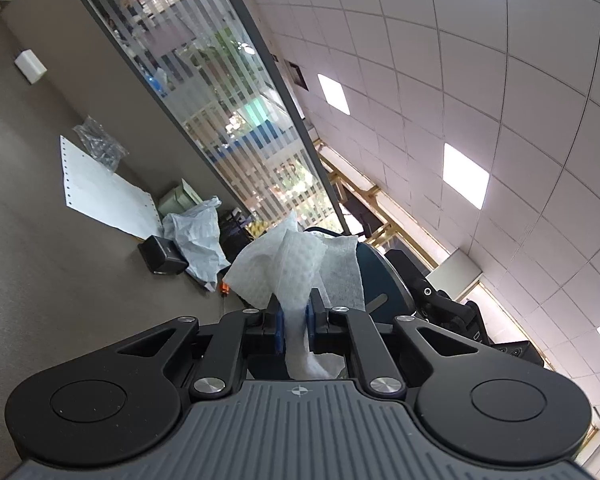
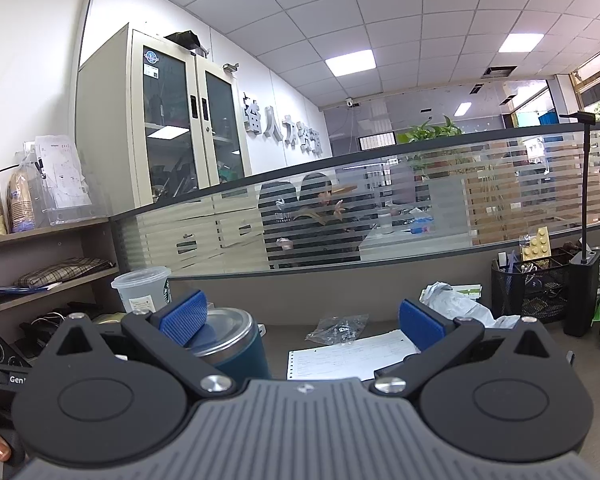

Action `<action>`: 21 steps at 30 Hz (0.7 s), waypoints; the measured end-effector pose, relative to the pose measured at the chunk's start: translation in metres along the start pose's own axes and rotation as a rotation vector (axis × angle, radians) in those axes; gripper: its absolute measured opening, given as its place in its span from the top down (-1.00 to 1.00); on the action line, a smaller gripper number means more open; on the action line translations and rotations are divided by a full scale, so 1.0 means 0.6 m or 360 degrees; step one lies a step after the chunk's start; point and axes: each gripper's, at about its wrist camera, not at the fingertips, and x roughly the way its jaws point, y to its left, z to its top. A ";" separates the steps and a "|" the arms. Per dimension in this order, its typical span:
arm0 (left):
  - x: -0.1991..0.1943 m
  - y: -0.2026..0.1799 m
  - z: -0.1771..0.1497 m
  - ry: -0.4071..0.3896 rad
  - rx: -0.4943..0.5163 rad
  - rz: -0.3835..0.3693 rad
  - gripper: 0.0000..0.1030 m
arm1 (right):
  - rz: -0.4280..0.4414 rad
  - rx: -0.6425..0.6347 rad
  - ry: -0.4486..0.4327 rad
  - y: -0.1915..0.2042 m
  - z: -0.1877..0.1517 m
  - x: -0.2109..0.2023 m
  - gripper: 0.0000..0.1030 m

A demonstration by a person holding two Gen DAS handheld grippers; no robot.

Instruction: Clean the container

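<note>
My left gripper (image 1: 295, 312) is shut on a white embossed wipe (image 1: 296, 264), whose loose folds fan out past the blue pads. Just behind the wipe shows part of the dark teal container (image 1: 380, 276). The left wrist view is strongly rolled. In the right wrist view the teal container (image 2: 232, 344), with a steel rim, stands upright on the desk behind the left finger (image 2: 184, 314). My right gripper (image 2: 302, 318) is wide open, with nothing pressed between its pads.
A clear plastic cup (image 2: 144, 288) stands left of the container. A printed sheet (image 2: 352, 356), a bag of small parts (image 2: 338, 328) and a crumpled white bag (image 2: 456, 304) lie ahead. A mesh organiser (image 2: 540, 284) and a black stand (image 2: 582, 292) sit right, below the glass partition (image 2: 380, 216).
</note>
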 end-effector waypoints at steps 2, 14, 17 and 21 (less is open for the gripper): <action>-0.001 0.001 -0.002 -0.0009 0.0002 0.0010 0.73 | -0.0001 -0.0002 -0.0001 0.000 0.000 0.000 -1.00; 0.004 0.011 -0.013 -0.0031 0.0004 0.0099 0.73 | 0.0001 -0.0001 -0.0002 0.009 -0.005 -0.005 -1.00; 0.006 0.014 -0.016 -0.0030 0.0000 0.0122 0.73 | 0.0002 0.0000 -0.0001 0.010 -0.005 -0.006 -1.00; 0.008 0.014 -0.019 -0.0029 0.0019 0.0162 0.73 | 0.0002 -0.0001 -0.0002 0.008 -0.004 -0.006 -1.00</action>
